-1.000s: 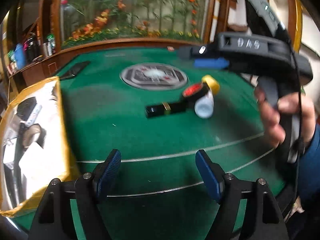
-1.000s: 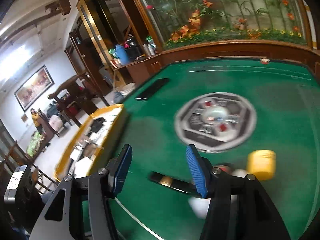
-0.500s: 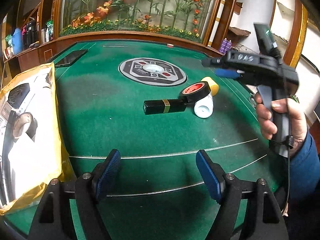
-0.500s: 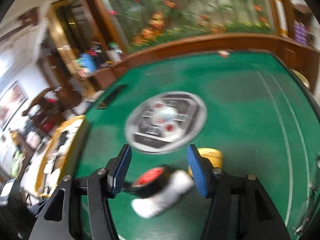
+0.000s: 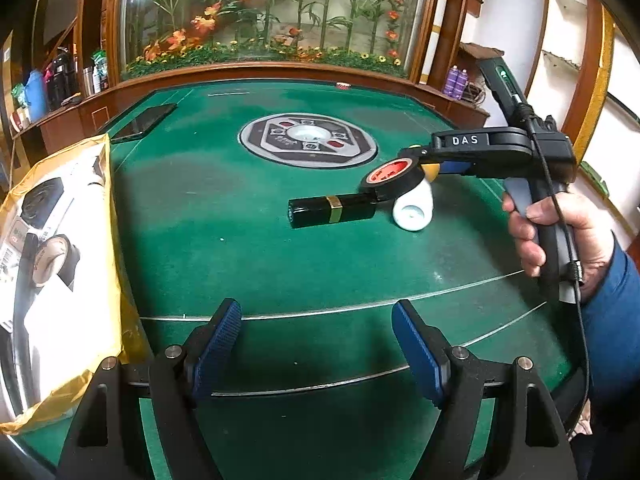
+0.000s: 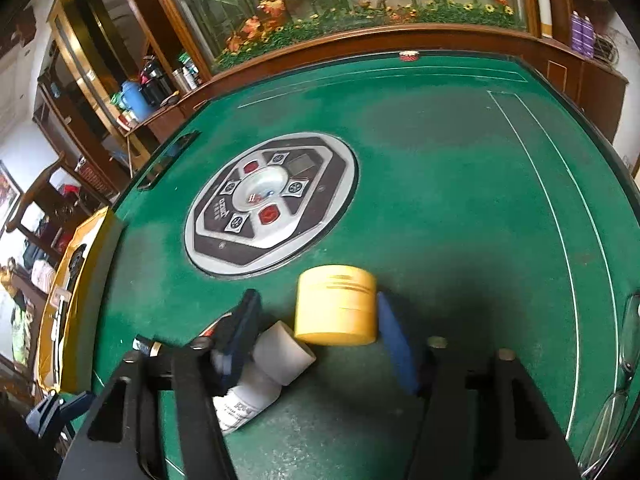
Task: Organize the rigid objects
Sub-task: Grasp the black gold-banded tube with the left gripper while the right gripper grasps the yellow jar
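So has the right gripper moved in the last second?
Yes. In the left wrist view the right gripper has dropped from above the round centre panel level down to the yellow jar, its jaws just closing around the jar.

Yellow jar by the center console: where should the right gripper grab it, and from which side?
Grip the yellow jar across its round side wall, coming down from above and the near side, as the right gripper is already doing. It stands upright with its far side free; the white bottle lies against its left, so that finger must slip between them. The jaws have just been closing, not yet clamped.
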